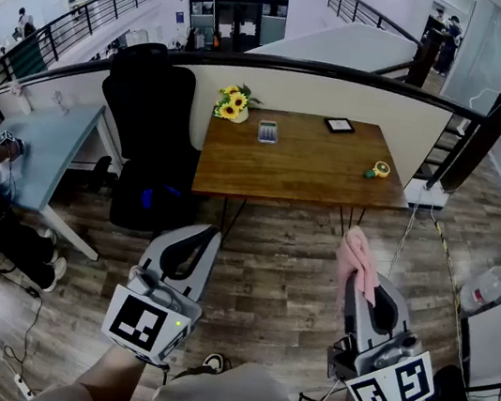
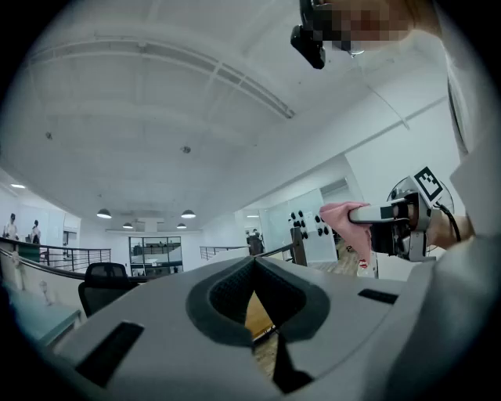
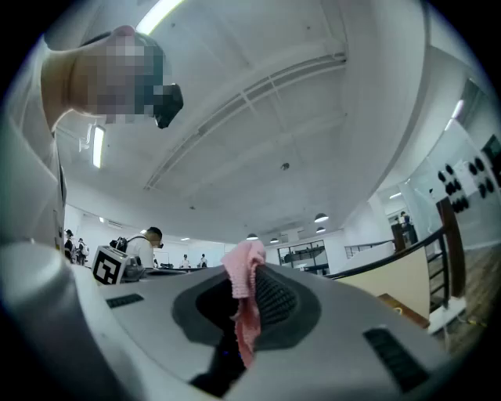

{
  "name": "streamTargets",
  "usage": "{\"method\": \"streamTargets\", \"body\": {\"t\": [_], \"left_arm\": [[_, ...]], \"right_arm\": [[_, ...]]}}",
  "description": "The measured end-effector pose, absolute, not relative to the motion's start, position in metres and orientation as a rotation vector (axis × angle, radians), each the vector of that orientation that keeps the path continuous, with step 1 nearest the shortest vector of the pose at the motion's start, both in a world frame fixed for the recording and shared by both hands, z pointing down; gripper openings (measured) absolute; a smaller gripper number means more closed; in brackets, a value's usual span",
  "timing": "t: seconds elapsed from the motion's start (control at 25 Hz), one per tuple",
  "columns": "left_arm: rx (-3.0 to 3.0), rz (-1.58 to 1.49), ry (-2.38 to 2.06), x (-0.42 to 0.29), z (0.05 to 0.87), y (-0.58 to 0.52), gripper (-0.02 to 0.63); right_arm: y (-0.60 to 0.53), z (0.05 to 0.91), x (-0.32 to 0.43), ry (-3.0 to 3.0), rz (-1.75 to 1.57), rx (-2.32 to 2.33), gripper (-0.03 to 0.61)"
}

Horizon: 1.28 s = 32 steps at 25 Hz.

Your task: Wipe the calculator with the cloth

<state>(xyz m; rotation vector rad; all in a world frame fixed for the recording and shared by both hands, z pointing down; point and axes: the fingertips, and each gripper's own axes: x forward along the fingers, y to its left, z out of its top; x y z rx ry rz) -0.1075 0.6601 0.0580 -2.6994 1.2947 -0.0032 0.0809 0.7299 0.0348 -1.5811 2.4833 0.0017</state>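
The calculator (image 1: 268, 131) lies on the far part of a brown wooden table (image 1: 303, 170), well ahead of both grippers. My right gripper (image 1: 360, 268) is shut on a pink cloth (image 1: 356, 260) that sticks up from its tips; in the right gripper view the cloth (image 3: 245, 301) hangs pinched between the jaws. My left gripper (image 1: 204, 233) is held low at the left, jaws shut with nothing between them. The left gripper view points upward and shows the right gripper (image 2: 354, 214) with the pink cloth (image 2: 343, 215) at the right.
On the table stand a pot of sunflowers (image 1: 233, 103), a small black frame (image 1: 339, 124) and a yellow tape roll (image 1: 381, 169). A black office chair (image 1: 153, 126) is left of the table. A curved railing (image 1: 348, 73) runs behind it. Wooden floor lies between me and the table.
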Motion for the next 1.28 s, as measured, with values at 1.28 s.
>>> {"method": "streamTargets", "body": {"t": [1.28], "left_arm": [[-2.725, -0.050, 1.379, -0.056, 0.105, 0.626, 0.005]], "right_arm": [[0.676, 0.098, 0.124, 2.561, -0.185, -1.493, 0.031]]}}
